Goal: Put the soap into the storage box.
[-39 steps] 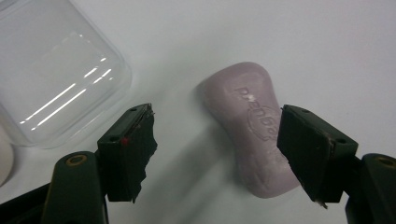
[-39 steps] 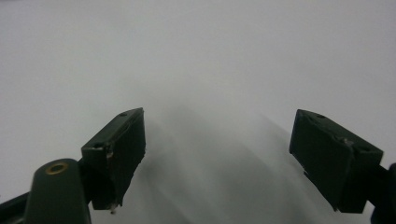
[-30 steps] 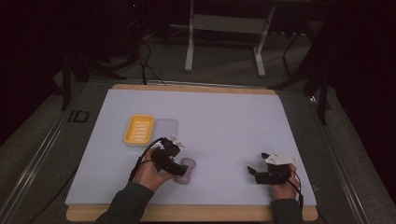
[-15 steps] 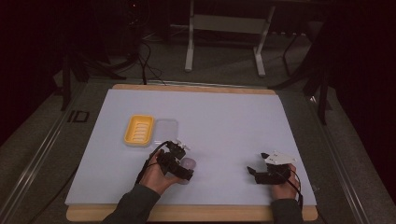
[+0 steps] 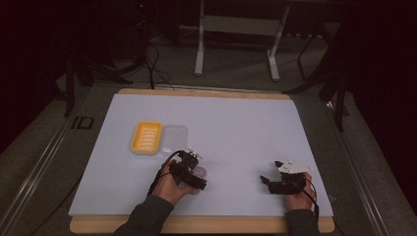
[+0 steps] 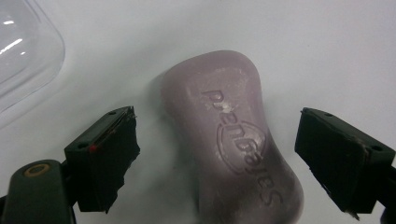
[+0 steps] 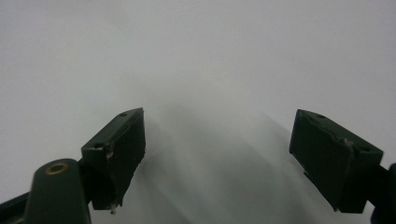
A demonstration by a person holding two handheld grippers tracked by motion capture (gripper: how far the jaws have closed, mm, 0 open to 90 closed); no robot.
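Note:
A pale purple soap bar (image 6: 233,140) with embossed lettering lies flat on the white table sheet (image 5: 231,128). My left gripper (image 6: 217,156) hovers low over it, and its jaws have just been opening. They now stand wide, one on each side of the bar, and touch nothing. In the high view the left gripper (image 5: 195,178) is near the front left, with the soap bar (image 5: 200,172) peeking out beside it. My right gripper (image 5: 269,183) rests at the front right. The right gripper (image 7: 217,154) is open over the bare sheet.
A yellow soap dish (image 5: 146,136) sits behind the left hand, with a clear plastic lid (image 5: 175,135) beside it. The same lid (image 6: 23,56) lies just beyond the soap. The wooden table edge (image 5: 196,225) runs along the front. Chair and desk legs stand beyond the table.
My left gripper has sunk a little closer over the soap bar. The right hand has kept still.

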